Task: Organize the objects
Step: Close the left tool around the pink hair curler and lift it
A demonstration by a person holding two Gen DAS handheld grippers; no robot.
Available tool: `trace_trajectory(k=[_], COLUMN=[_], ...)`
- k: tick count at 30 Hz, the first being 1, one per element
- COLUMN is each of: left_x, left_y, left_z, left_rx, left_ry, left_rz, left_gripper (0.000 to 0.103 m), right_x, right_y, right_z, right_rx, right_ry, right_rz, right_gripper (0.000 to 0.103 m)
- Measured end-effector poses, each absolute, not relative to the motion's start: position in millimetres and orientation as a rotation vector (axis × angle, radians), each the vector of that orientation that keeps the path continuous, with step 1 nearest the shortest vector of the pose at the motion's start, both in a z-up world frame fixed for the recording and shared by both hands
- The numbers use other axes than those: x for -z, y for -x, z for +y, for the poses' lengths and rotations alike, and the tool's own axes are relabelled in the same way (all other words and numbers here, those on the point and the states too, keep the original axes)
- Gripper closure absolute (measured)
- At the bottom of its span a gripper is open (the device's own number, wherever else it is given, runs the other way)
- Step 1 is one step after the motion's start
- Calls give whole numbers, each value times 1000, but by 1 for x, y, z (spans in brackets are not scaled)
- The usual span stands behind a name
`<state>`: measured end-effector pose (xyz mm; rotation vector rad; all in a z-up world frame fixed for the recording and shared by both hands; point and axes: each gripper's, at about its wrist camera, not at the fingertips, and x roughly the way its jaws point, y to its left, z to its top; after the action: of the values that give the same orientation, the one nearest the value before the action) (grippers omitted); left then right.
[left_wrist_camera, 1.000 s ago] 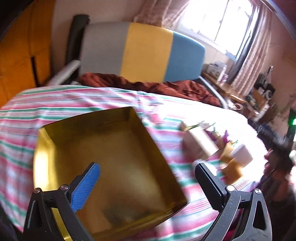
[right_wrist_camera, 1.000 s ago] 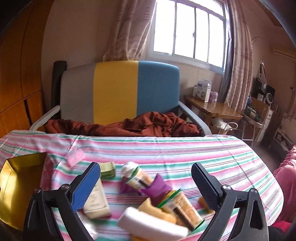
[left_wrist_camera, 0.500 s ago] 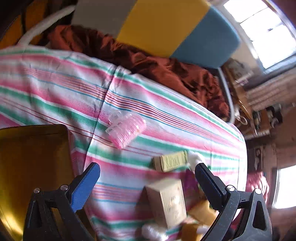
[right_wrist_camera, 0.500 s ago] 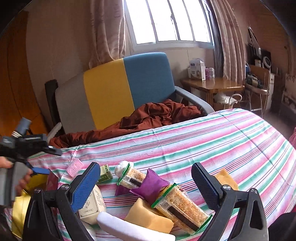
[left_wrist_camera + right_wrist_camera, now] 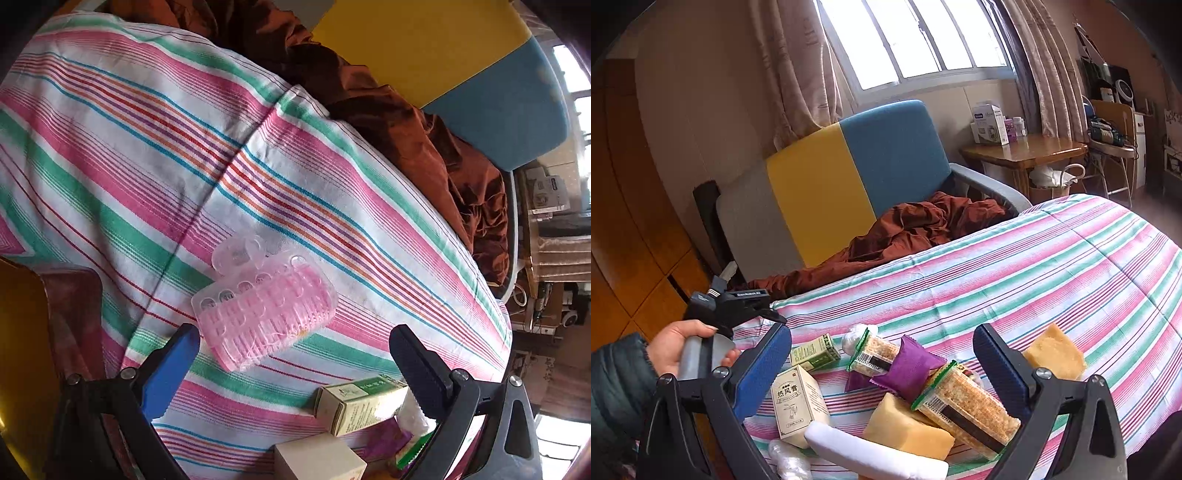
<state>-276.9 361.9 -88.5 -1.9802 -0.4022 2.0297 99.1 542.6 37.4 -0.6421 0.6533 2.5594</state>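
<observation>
- Left gripper, left wrist view: fingers spread wide, nothing held; it is hung over the striped cloth with the pink hair-roller pack lying between and just ahead of the fingertips.
- Pink hair-roller pack: a clear plastic shell in which rows of pink rollers are enclosed; it is laid flat on the cloth, touched by neither finger.
- Gold box: seen only in part at the left edge; its contents cannot be told.
- Green-and-white carton and beige carton: laid near the right finger, both shut.
- Right gripper, right wrist view: fingers spread wide, nothing gripped; it is held above a cluster of goods on the cloth.
- Cluster: white carton with printed characters, two clear-wrapped snack bars, purple sachet, yellow sponge, white roll.
- Second yellow sponge: set apart, right of the right finger.
- Person's hand: closed on the other gripper's handle at left.
</observation>
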Motion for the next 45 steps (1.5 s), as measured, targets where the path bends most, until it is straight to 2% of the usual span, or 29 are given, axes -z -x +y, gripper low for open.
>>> trace_trajectory(k=[1,2,4,6,8,12,13,15,19,22,24,25,29,32,37,39,45], left_x=[91,93,95,92,88,86,85,78,64,54,50,56,64,76,74,68,31], left_y=[277,276,275,273,271,269,267,260,255,270,285,285,283,276,247,238,230], left_z=[363,363,363,362,359,349,348,345,338,333,338,342,350,380,357,345,351], left_rx=[-2028,-2026,-2039,-2079,-2105,-2083,-2062,-2046,-2059,-2089,-2070,-2067,-2068,-2079,-2066,-2056,-2105], left_ry=[1983,1988,1983,1954,1918,1892,1894,1867,1821,1810,1814,1821,1822,1834,1854,1836,1662], left_rz=[-402,-399,-366,-297,-244,-204,-172,-131,-23,-40,-51,-49,0,84,31,-11,85], left_gripper=[6,14,20,36,46,52,52,37,30,28,19,17,18,27,24,26,26], right_x=[-37,-37,-35,-34,-32,-30,-29,-27,-24,-23,-22,-22,-19,-17,-18,-18,-17], right_y=[-99,-99,-100,-99,-99,-98,-98,-97,-96,-94,-93,-93,-93,-90,-90,-91,-87], right_z=[544,545,546,548,549,550,551,553,554,552,551,552,553,552,552,551,549], right_rx=[-2559,-2557,-2551,-2541,-2533,-2516,-2511,-2501,-2492,-2491,-2487,-2485,-2476,-2469,-2474,-2474,-2474], right_ry=[644,644,646,654,662,674,678,690,709,717,726,730,738,761,759,756,775], right_rz=[664,674,683,689,694,693,694,701,699,682,681,683,686,678,683,684,666], right_gripper=[2,2,2,2,2,2,2,2,2,2,2,2,2,2,2,2,2])
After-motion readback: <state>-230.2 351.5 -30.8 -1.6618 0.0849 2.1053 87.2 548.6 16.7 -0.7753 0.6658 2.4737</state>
